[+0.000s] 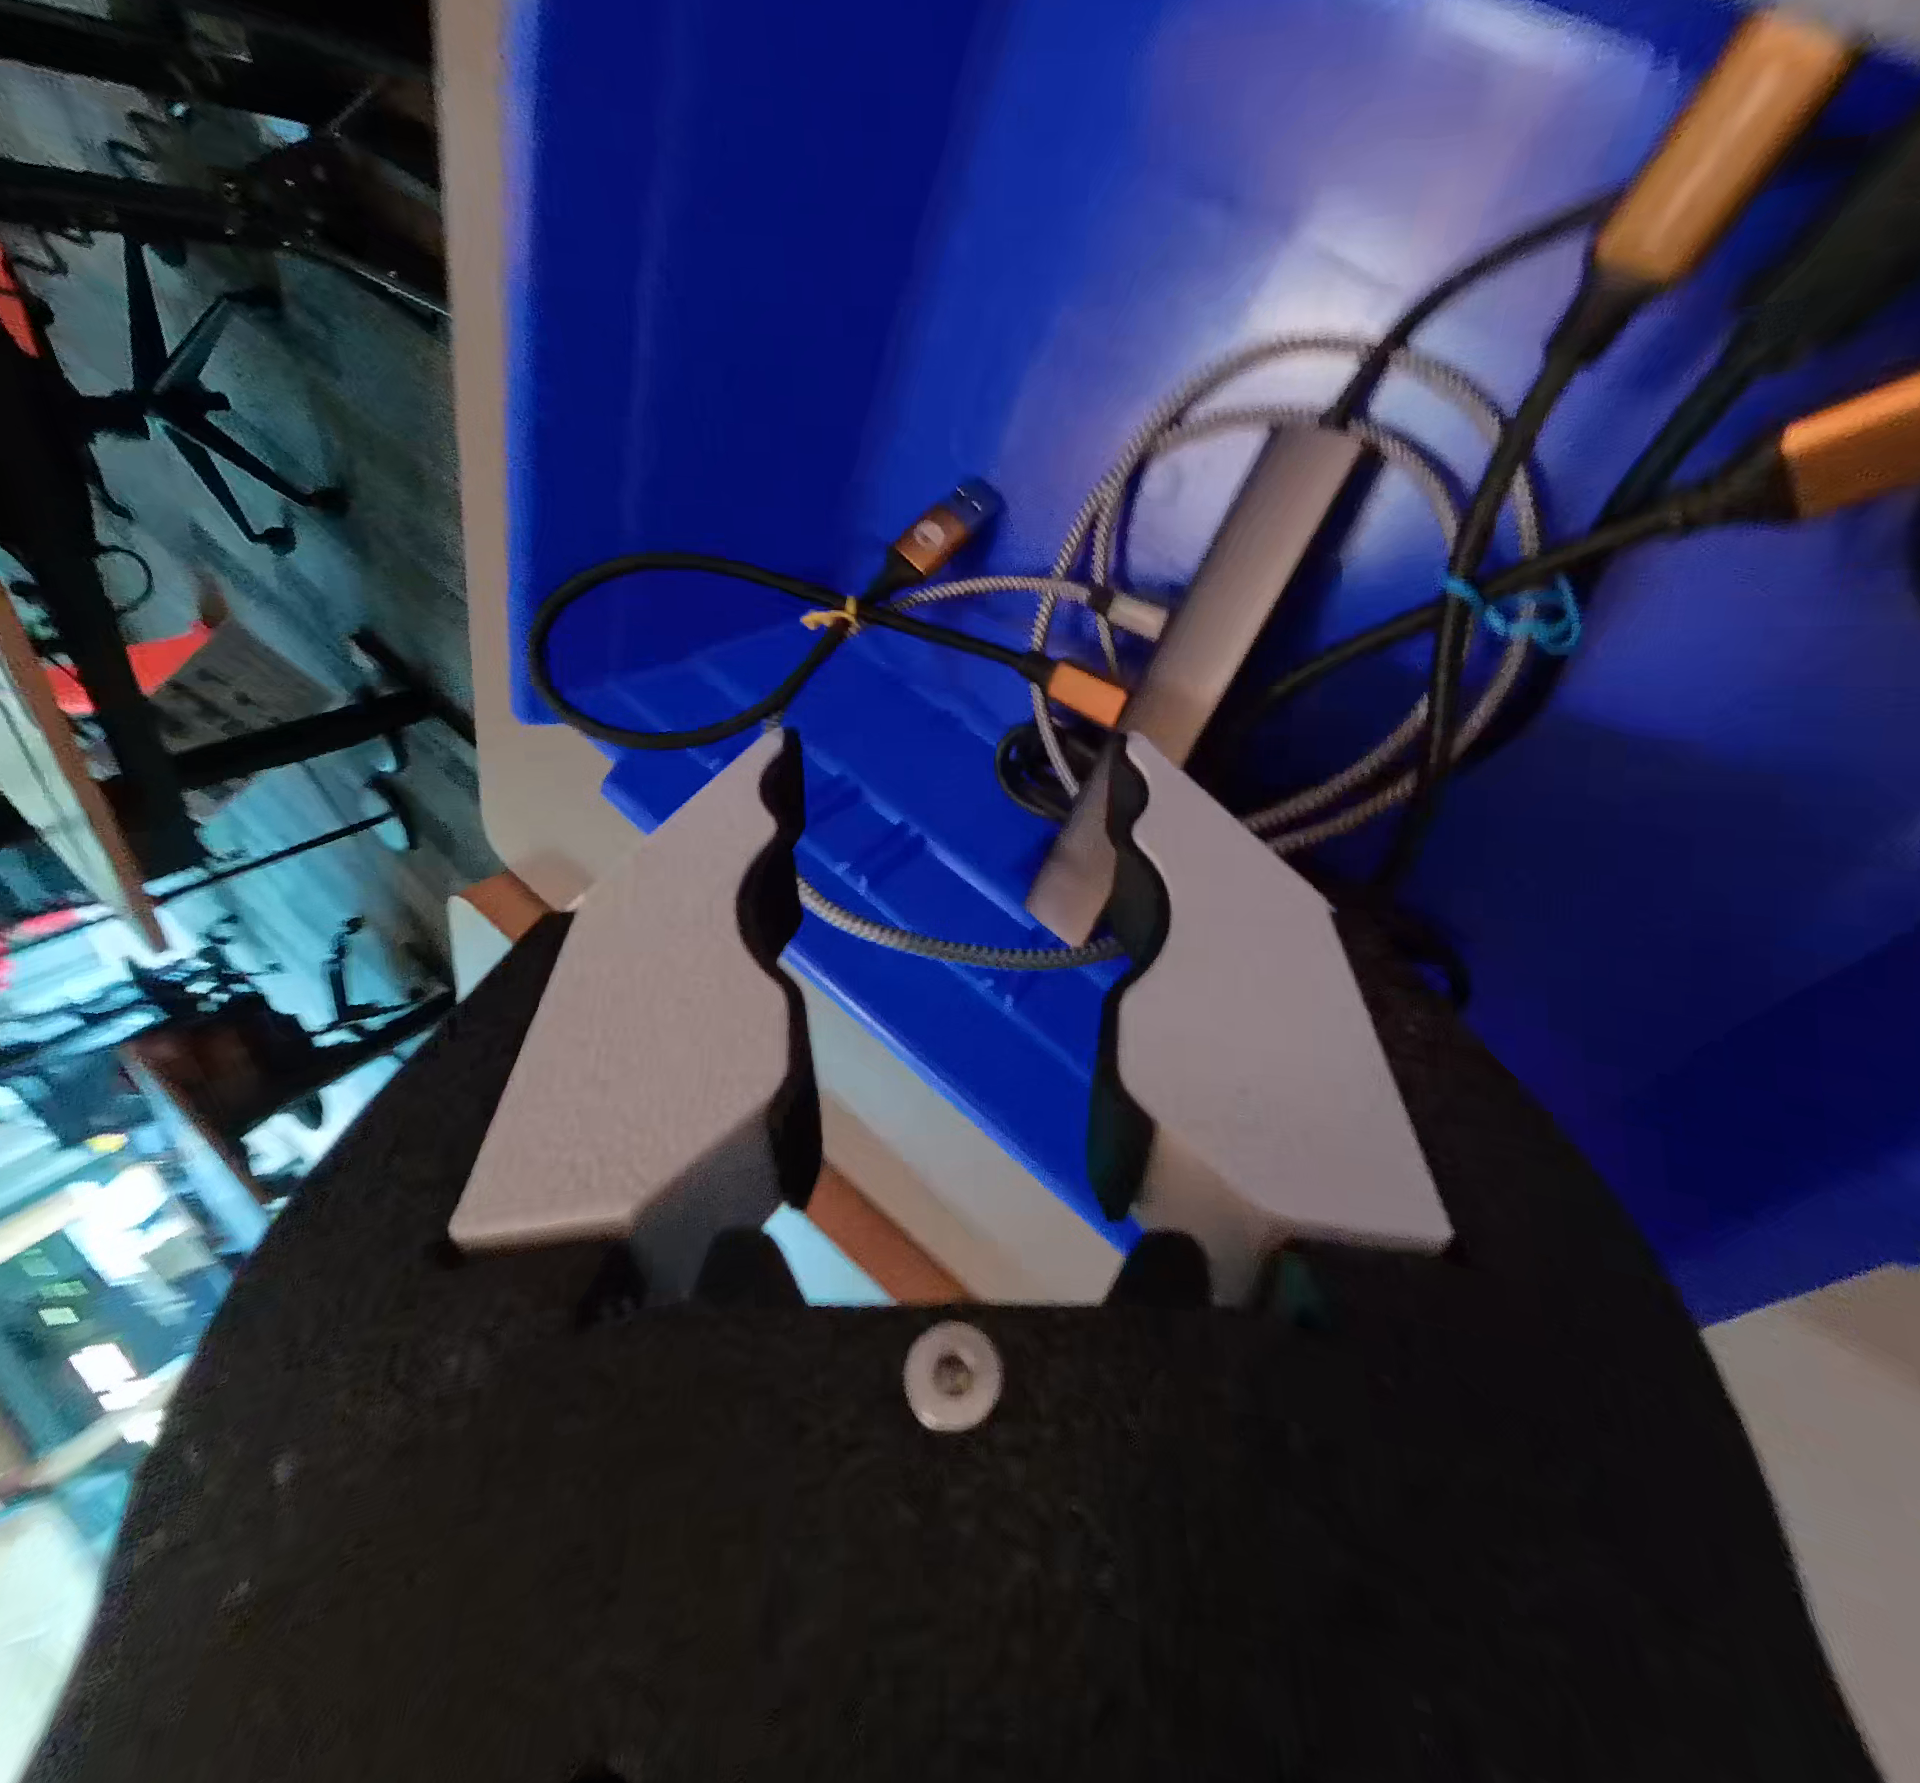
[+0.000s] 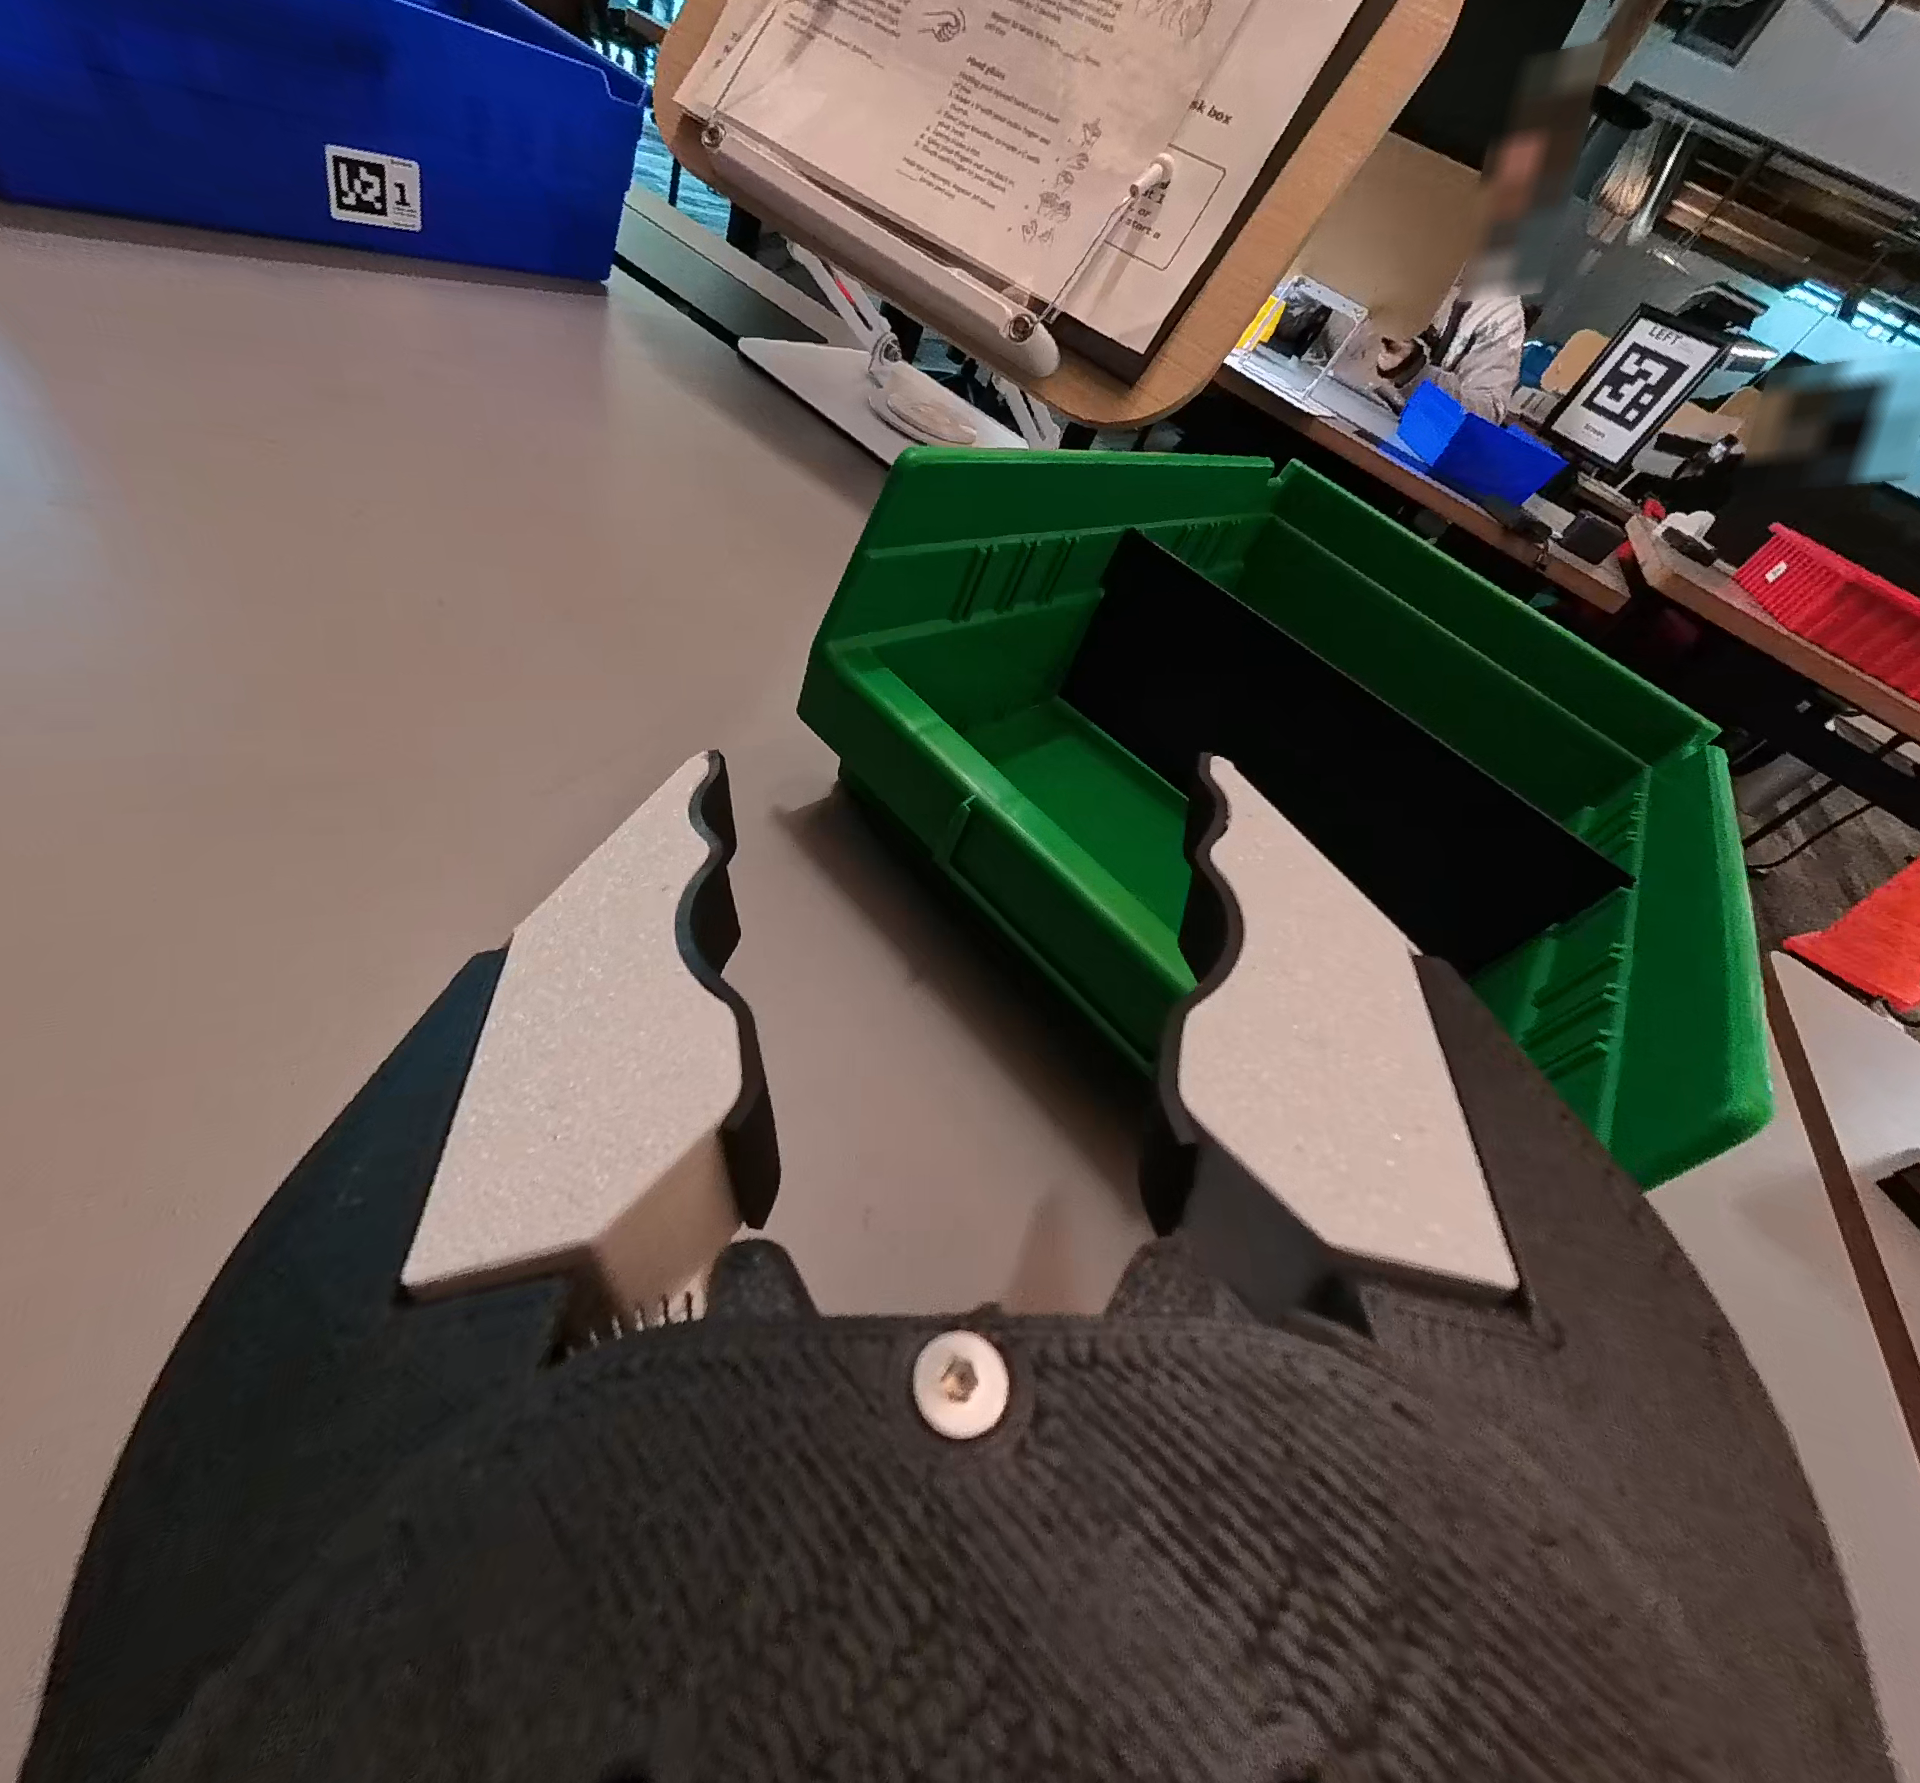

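The left tool (image 1: 951,746) gaped wide over a blue bin (image 1: 1143,227) of tangled cables (image 1: 727,632). The right tool (image 2: 961,767) hung wide above the grey table (image 2: 364,642), a green bin (image 2: 1039,777) just ahead; beyond stood a document stand (image 2: 1039,71) and crowded workshop benches.

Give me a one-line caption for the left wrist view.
Open left gripper poised over a blue bin of tied cables and a grey hub.
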Demonstrator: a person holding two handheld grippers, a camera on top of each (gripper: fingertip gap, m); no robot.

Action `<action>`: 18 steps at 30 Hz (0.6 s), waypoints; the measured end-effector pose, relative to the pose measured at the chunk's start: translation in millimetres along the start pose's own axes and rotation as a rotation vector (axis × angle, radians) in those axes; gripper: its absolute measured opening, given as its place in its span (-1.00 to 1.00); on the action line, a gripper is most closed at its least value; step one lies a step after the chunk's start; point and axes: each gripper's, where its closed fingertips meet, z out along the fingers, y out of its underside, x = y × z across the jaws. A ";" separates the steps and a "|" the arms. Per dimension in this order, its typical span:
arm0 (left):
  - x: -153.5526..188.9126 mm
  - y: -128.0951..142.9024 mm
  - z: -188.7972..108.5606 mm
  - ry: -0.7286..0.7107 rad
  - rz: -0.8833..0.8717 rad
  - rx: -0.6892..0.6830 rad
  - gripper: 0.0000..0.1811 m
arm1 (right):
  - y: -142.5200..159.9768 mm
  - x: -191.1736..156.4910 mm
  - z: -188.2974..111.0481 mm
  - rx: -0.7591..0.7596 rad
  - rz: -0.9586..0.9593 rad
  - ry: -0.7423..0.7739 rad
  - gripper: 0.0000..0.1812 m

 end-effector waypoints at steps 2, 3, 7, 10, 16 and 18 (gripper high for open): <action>7.5 6.6 8.5 -0.003 0.110 -0.063 -0.37 | 1.1 0.1 0.1 -0.004 0.001 0.001 -0.04; 8.5 8.5 12.5 -0.015 0.142 -0.088 -0.37 | 1.8 0.1 0.2 -0.007 0.001 0.000 -0.04; 15.3 10.3 23.9 0.007 0.155 -0.124 -0.45 | 3.2 -0.9 0.9 -0.015 -0.002 -0.003 -0.04; 29.3 2.4 22.7 0.104 0.140 -0.074 -0.44 | 4.6 -1.1 1.5 -0.022 -0.006 -0.003 -0.04; 30.8 23.0 31.1 0.098 0.247 -0.217 -0.31 | 6.1 -1.8 2.7 -0.035 -0.016 -0.006 -0.02; 29.4 21.4 37.9 0.057 0.284 -0.230 -0.55 | 6.6 -1.2 2.7 -0.036 -0.016 -0.004 -0.02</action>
